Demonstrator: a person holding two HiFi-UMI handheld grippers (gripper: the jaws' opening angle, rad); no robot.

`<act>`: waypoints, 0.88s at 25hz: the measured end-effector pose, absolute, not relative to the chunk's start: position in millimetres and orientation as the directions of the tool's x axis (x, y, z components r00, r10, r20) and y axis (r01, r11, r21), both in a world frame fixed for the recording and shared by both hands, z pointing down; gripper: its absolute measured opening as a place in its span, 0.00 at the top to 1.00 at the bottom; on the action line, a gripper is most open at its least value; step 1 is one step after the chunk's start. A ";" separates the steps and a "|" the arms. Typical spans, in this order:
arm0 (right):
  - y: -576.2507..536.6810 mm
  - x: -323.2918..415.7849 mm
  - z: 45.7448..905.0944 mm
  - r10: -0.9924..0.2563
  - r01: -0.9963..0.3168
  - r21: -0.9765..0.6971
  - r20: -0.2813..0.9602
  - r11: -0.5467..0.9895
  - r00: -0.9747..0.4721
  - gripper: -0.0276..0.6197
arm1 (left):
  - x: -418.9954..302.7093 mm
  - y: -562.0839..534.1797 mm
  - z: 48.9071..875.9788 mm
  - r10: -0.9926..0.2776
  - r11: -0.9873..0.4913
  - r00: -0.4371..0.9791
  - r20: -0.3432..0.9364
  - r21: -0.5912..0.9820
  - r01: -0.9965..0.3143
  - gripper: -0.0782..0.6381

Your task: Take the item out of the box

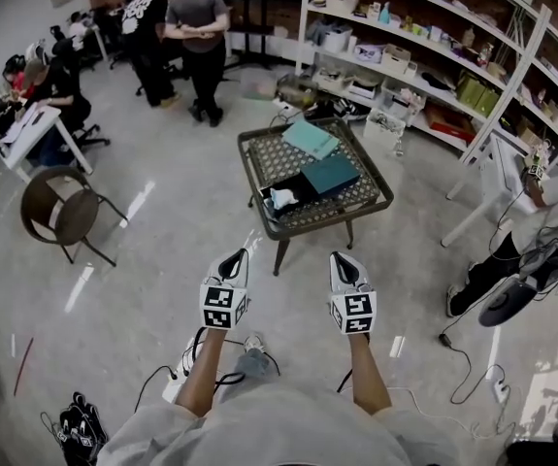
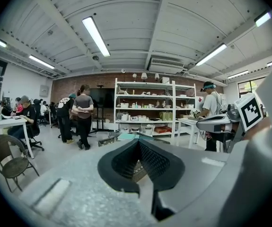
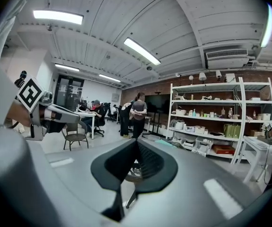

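I hold the left gripper [image 1: 232,263] and right gripper [image 1: 346,268] both clenched on nothing, while the pale item [image 1: 280,199] lies in the open black box [image 1: 296,184] on the low table [image 1: 264,158] well ahead, between them, marginally nearer my left

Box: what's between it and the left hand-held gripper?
Head view: only bare floor and the table's front rim lie between the box and the left hand-held gripper.

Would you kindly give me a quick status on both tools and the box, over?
Left tool and right tool shut, empty, short of the table. White item sits in the open box. Nothing in the way.
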State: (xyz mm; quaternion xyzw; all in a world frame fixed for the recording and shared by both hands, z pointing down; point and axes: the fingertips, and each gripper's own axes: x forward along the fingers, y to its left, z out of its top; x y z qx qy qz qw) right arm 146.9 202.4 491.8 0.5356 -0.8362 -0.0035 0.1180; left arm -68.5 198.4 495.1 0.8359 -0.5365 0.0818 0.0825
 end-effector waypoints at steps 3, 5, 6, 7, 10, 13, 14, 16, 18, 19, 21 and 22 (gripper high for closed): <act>168.9 134.9 489.1 -0.900 -0.898 0.138 0.198 0.417 -0.387 0.96 | -77.6 160.2 490.3 -0.878 -0.426 0.426 0.218 0.051 -0.903 0.89; 147.9 127.3 487.1 -0.903 -0.902 0.139 0.199 0.410 -0.380 0.96 | -85.3 137.0 487.2 -0.875 -0.433 0.434 0.213 0.053 -0.900 0.89; 138.0 123.0 486.1 -0.905 -0.903 0.140 0.198 0.406 -0.376 0.96 | -90.1 126.3 486.5 -0.874 -0.437 0.438 0.211 0.054 -0.898 0.89; 128.7 119.0 485.4 -0.907 -0.905 0.142 0.199 0.402 -0.372 0.96 | -94.8 116.3 486.5 -0.873 -0.439 0.441 0.210 0.057 -0.897 0.89; 101.2 109.0 484.0 -0.911 -0.908 0.149 0.201 0.392 -0.360 0.96 | -107.6 87.5 488.6 -0.870 -0.444 0.447 0.209 0.065 -0.894 0.89; 76.6 94.2 483.4 -0.914 -0.910 0.155 0.202 0.385 -0.353 0.96 | -122.8 58.5 490.0 -0.866 -0.451 0.455 0.210 0.069 -0.890 0.89; 69.8 89.5 484.2 -0.915 -0.911 0.157 0.204 0.382 -0.348 0.96 | -127.3 49.8 490.2 -0.863 -0.455 0.459 0.208 0.070 -0.888 0.89; 57.3 84.1 486.3 -0.919 -0.914 0.162 0.207 0.371 -0.336 0.96 | -132.9 34.2 491.0 -0.860 -0.465 0.470 0.201 0.071 -0.882 0.89; 46.7 81.8 488.2 -0.923 -0.918 0.168 0.209 0.359 -0.322 0.96 | -136.2 20.2 493.9 -0.856 -0.473 0.479 0.195 0.079 -0.878 0.89; 42.1 79.1 489.1 -0.925 -0.920 0.169 0.208 0.354 -0.317 0.96 | -139.2 14.0 495.6 -0.854 -0.476 0.483 0.194 0.083 -0.876 0.89; 34.4 71.0 492.5 -0.928 -0.923 0.168 0.206 0.346 -0.310 0.96 | -148.0 4.3 499.5 -0.850 -0.482 0.489 0.195 0.084 -0.872 0.89; 31.1 67.9 494.7 -0.929 -0.925 0.165 0.208 0.342 -0.307 0.96 | -151.8 0.3 501.1 -0.848 -0.485 0.491 0.197 0.084 -0.871 0.89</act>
